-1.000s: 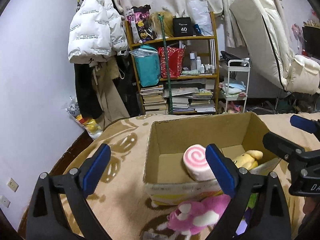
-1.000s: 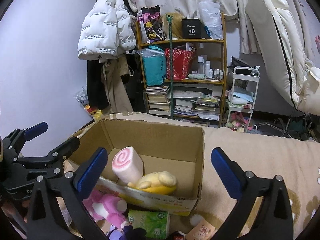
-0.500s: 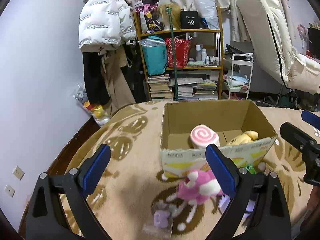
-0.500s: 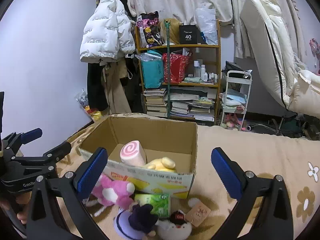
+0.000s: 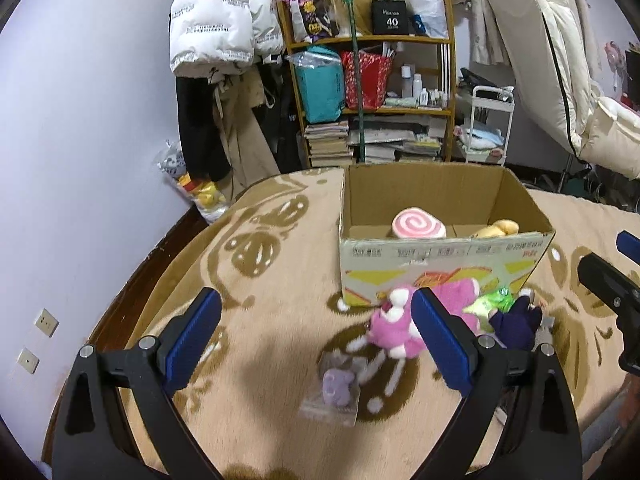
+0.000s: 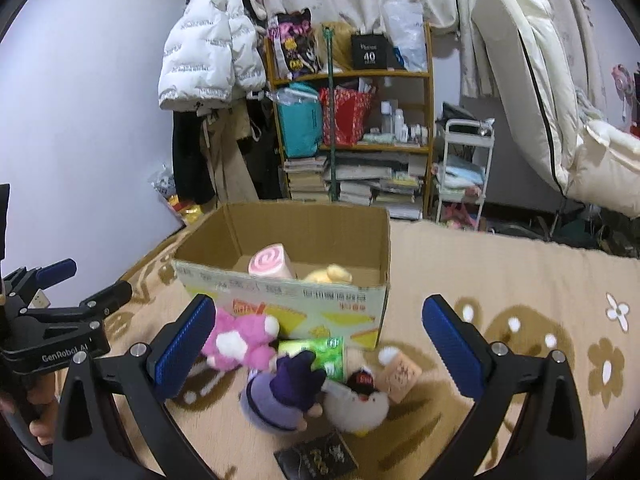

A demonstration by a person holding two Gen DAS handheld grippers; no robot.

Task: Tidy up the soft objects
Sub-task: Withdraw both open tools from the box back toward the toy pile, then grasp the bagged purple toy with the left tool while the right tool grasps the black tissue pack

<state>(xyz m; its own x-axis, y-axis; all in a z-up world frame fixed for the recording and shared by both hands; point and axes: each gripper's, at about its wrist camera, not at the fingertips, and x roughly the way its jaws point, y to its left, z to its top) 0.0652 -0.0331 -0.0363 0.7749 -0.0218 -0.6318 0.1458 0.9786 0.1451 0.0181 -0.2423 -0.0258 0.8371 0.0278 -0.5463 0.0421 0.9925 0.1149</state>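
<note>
Both the left gripper [image 5: 316, 340] and right gripper [image 6: 318, 342] hang wide-jawed and empty; the pink plush [image 6: 240, 338], just before the cardboard box [image 6: 288, 300], looks light and squashy; pinch its plump body.

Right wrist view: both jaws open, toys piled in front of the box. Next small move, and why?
Probably lower the right gripper onto the purple-hatted plush. Its jaws are open and empty, and that plush lies nearly centred between them on the blanket, outside the cardboard box, which already holds the pink swirl plush. The left gripper is also open and empty.
</note>
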